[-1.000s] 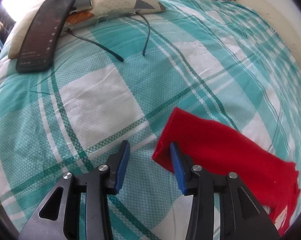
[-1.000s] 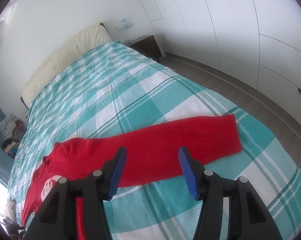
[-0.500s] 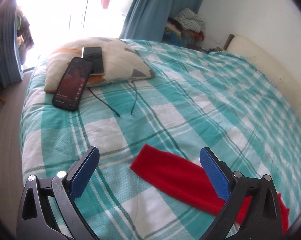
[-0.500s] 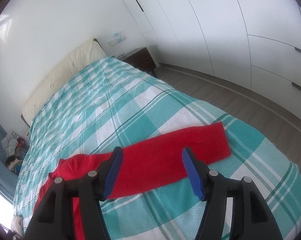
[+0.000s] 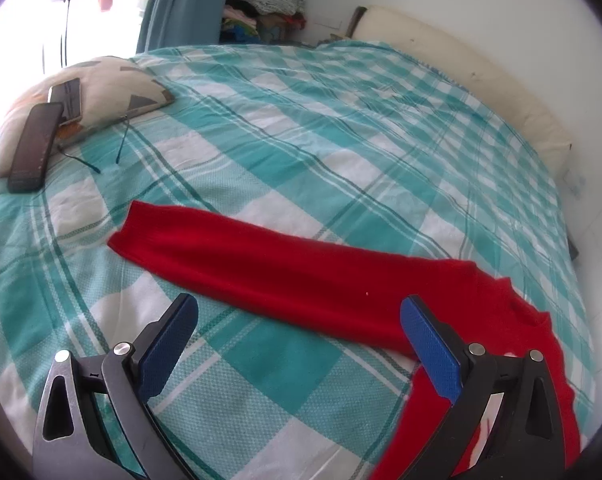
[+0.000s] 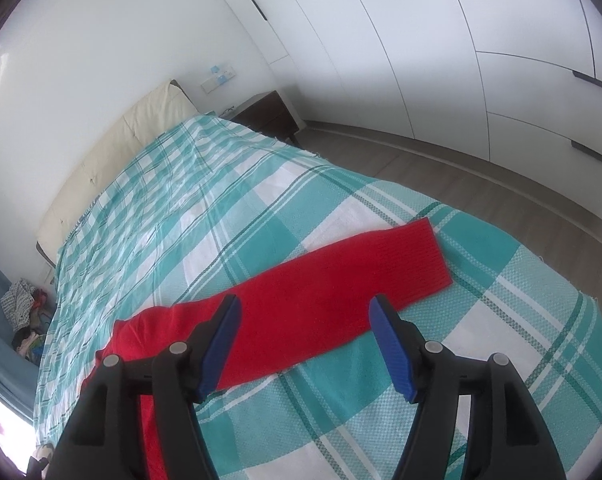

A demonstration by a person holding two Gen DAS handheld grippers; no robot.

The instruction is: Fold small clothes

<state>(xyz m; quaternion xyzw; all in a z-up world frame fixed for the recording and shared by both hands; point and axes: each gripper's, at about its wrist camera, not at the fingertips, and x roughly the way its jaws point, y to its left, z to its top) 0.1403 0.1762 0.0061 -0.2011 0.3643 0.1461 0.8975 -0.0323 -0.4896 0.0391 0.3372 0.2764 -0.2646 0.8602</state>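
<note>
A small red sweater (image 5: 285, 272) lies spread flat on the teal-and-white checked bedspread (image 5: 301, 140), one sleeve stretched out to each side. In the left wrist view my left gripper (image 5: 297, 312) hangs wide open above the left sleeve, nothing between its blue pads. In the right wrist view the other sleeve of the red sweater (image 6: 341, 284) runs to its ribbed cuff (image 6: 425, 256). My right gripper (image 6: 305, 312) hovers over that sleeve with its jaws opening, and the pads do not touch the cloth.
A patterned cushion (image 5: 113, 80) at the bed's left corner carries two phones (image 5: 33, 148) and cables. The cream headboard (image 5: 481, 72) lines the far end. A pile of clothes (image 5: 269, 4) sits by the curtain. White wardrobes (image 6: 461, 60) and wooden floor (image 6: 501, 200) flank the right side.
My left gripper opened wide, let go of the left cuff and drew back and up, so the whole sleeve shows. My right gripper widened slightly over the right sleeve.
</note>
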